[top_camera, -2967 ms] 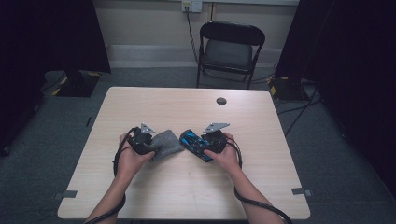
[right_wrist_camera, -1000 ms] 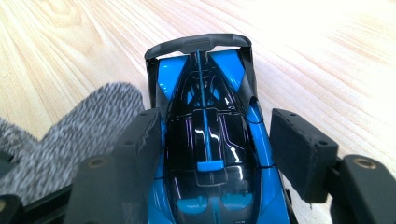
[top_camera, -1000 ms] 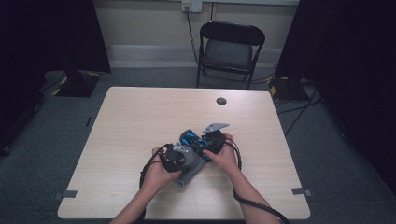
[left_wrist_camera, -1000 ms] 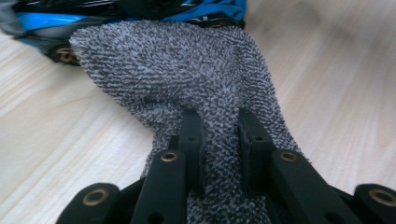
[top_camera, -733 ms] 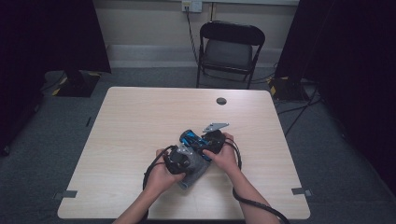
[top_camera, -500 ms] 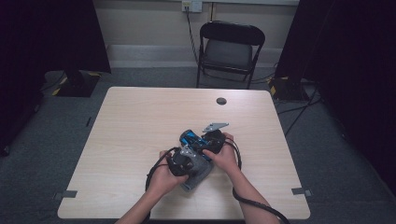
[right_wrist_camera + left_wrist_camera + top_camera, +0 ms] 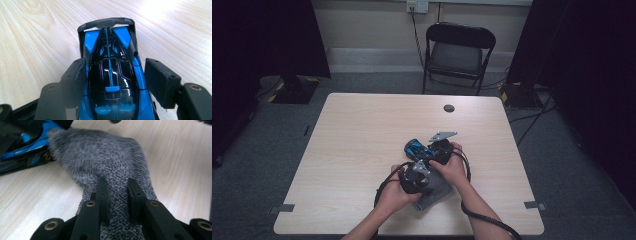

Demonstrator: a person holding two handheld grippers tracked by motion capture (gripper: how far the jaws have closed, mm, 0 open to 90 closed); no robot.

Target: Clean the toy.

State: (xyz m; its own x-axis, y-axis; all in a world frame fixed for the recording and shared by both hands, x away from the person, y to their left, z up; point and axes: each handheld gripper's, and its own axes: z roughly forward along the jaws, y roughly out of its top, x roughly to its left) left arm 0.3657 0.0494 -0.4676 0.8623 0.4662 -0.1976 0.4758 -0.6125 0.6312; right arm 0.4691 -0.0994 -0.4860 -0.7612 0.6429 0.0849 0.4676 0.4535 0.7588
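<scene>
The left gripper (image 7: 117,195) pinches the grey cloth (image 7: 110,165) near the table's (image 7: 362,130) front edge. The right gripper (image 7: 120,77) clamps the blue toy car (image 7: 111,75) just beside it; wide bare wood lies behind.

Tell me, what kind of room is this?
Probably a small recording room or lab: a bare wooden table, one folding chair against the wall, dark curtains, and cables on grey carpet.
</scene>
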